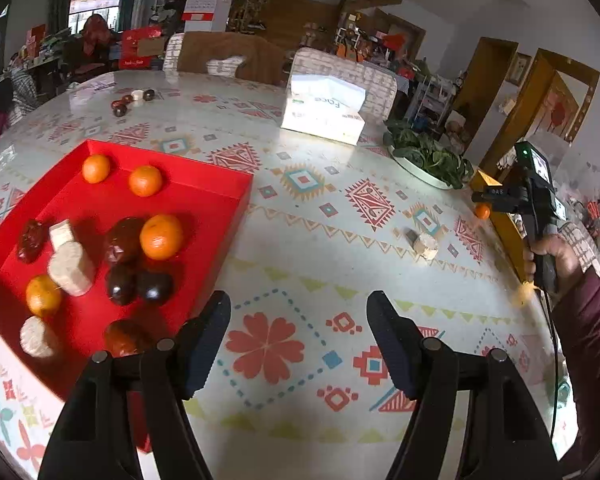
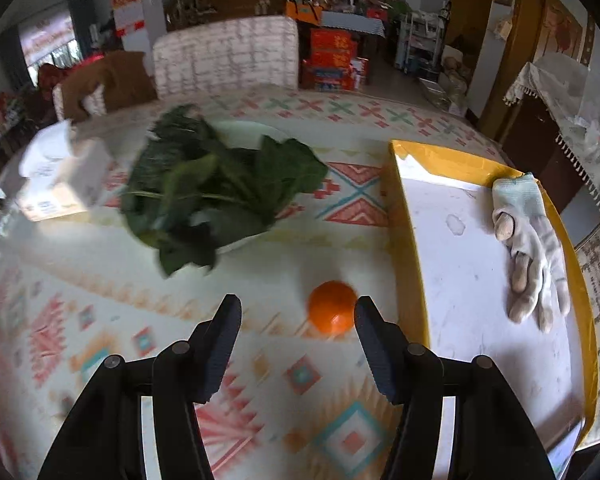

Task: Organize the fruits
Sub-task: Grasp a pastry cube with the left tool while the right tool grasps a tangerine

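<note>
At the far left of the left wrist view we recorded the red tray (image 1: 220,188) resting on the patterned desk (image 1: 300,248), containing mandarins (image 1: 161,237), dark red fruits (image 1: 123,240) and pale cut cylinders (image 1: 71,268) lying loose on its floor. The left tool (image 1: 299,316) hovered just right of the tray's near corner, its jaws released and spread apart with nothing between them. Further right on the desk we noted one pale cylinder piece (image 1: 426,246) lying by itself, with a tissue box (image 1: 324,114) and a plate of leafy greens (image 1: 428,156) behind it. At the right edge, the right tool (image 1: 488,200) was seen from the side with a small mandarin (image 1: 482,211) at its tip. In the right wrist view we logged the greens (image 2: 216,184) at left centre, then the right tool (image 2: 298,320), released and wide apart. The mandarin (image 2: 333,307) sat on the desk just beside the right finger (image 2: 374,344), not gripped. To its right stood a yellow-rimmed tray (image 2: 408,264) carrying a pale glove (image 2: 532,248).
</note>
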A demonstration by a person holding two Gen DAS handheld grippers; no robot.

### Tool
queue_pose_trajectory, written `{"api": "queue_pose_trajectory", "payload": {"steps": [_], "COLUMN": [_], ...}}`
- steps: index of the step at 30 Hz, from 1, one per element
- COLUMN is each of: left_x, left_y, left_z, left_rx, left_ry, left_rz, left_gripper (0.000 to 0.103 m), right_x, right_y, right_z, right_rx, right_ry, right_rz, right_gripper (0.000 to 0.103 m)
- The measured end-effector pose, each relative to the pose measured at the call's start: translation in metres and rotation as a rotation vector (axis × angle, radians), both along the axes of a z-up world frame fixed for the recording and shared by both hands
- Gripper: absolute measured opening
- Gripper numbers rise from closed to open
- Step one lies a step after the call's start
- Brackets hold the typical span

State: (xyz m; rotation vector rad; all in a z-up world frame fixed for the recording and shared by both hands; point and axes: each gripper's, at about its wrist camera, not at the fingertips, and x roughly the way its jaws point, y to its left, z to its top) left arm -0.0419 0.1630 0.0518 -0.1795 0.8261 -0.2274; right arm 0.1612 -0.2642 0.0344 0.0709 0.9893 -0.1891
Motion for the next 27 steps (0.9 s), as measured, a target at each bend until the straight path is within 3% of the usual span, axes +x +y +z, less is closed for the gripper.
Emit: {"api": "queue_pose_trajectory", "payload": {"steps": [3,6,12,17,22,27], "left_x": [0.005,0.009,0.01,0.025,0.053,0.078], "left_y": [-0.005,-0.01,-0.022,-0.057,-0.113,-0.161], "left_z": [-0.004,-0.006,0.005,0.011,-0.004,-0.024], "left_rx": [0.008,0.009,0.009,0.019,0.056,0.144], "left_ry": [0.012,0.019,0.008,0.017,0.039,0.037], "left_rz": [-0.012,-0.024,-0.059,-0.143,-0.226,-0.272], "left_gripper": [0.07,0.07,0.07,0.07,0.07,0.07], "right_x": [0.009,0.01,-0.021,-0.087,-0.158,-0.179], "right_y": [-0.005,-0.006,-0.001,0.017,0.052,0.074], "right_z": [-0.01,-0.021,-0.014,0.006,0.015,0.011], "right_rx": [-0.022,-0.036,-0.006,0.165,0.309,0.309], "right_ry": [0.023,0.054,0.002,-0.083,-0.144,-0.186], "right_rz": [-0.015,-0.034,-0.032,0.039,0.15,0.217], "right_gripper": [0.062,0.035,0.035,0.035,0.035,0.035]}}
